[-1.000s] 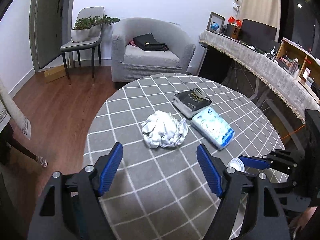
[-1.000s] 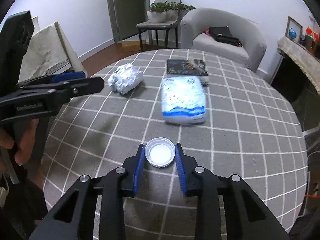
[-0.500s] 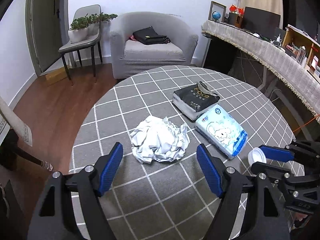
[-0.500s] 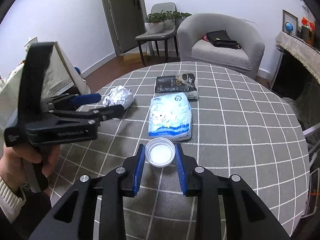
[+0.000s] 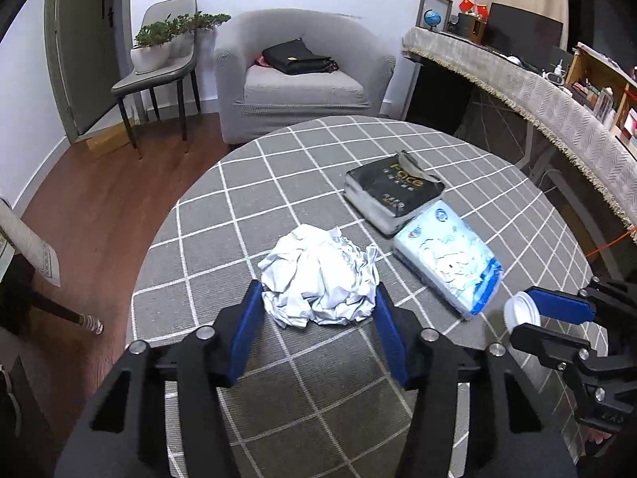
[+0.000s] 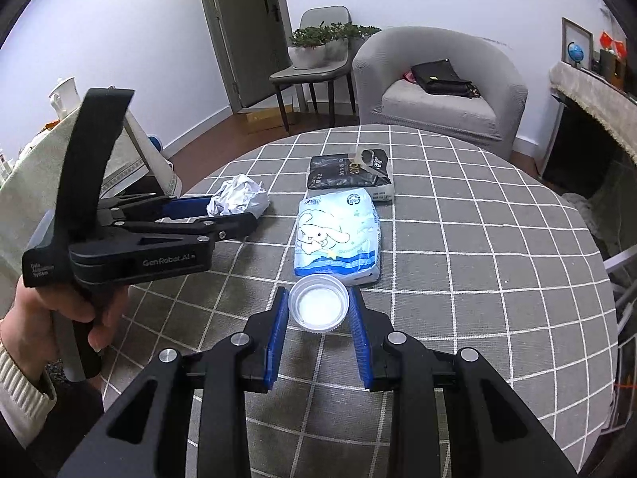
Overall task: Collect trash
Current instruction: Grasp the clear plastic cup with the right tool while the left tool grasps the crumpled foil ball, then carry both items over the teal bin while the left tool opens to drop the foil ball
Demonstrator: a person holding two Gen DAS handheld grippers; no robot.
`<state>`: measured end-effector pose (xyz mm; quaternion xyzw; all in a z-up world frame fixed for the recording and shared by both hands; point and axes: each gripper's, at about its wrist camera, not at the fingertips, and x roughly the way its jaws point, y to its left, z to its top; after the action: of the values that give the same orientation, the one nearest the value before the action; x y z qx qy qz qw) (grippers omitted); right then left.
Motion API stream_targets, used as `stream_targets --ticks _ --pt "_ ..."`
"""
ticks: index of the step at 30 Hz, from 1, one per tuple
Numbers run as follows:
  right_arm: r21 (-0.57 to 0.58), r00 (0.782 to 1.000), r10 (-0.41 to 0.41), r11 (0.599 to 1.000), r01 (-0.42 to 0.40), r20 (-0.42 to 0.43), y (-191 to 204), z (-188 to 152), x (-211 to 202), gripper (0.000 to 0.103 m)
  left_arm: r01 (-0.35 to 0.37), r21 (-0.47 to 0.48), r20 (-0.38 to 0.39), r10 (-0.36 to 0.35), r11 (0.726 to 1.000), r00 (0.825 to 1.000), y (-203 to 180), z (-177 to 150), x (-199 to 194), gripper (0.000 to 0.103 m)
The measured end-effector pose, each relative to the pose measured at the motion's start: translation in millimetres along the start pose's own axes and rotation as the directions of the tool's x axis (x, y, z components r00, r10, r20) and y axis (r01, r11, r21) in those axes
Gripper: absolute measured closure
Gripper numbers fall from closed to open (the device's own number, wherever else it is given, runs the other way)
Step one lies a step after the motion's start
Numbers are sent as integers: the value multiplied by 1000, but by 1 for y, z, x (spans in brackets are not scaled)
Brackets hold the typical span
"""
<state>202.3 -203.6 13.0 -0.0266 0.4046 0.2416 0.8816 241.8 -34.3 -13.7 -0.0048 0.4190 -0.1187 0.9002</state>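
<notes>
A crumpled white paper ball [image 5: 318,279] lies on the round grey checked table [image 5: 278,199]. My left gripper [image 5: 318,310] has its blue fingers on both sides of the ball's near part, touching or nearly touching it; I cannot tell if it grips. The ball also shows in the right wrist view [image 6: 237,200], with the left gripper [image 6: 215,215] at it. My right gripper [image 6: 318,310] is shut on a white plastic cap [image 6: 318,307] and holds it above the table; the cap also shows in the left wrist view [image 5: 521,312].
A blue-white tissue pack [image 5: 448,257] and a black tissue pack [image 5: 394,195] lie right of the ball. Beyond the table stand a grey armchair [image 5: 302,79] with a black bag, a chair with plants [image 5: 159,67] and a covered counter [image 5: 537,91] at right.
My left gripper has moved forward to the paper ball and its fingers have narrowed around it. My right gripper has lifted the cap higher above the table.
</notes>
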Motion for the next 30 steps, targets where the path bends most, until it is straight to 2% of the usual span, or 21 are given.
stream_targets --ticks 8,17,30 --pt "7 1000 -10 1000 10 5 7 1 -6 73 30 10 26 -30 1000 999 2 -7 -17 48" --pt "-5 1000 -16 1000 16 -12 24 -2 2 73 62 -54 56 -59 997 997 15 -18 -42 48" --pt "-14 999 30 999 -30 25 69 -8 -5 73 34 -69 65 -29 997 997 32 -51 -82 48"
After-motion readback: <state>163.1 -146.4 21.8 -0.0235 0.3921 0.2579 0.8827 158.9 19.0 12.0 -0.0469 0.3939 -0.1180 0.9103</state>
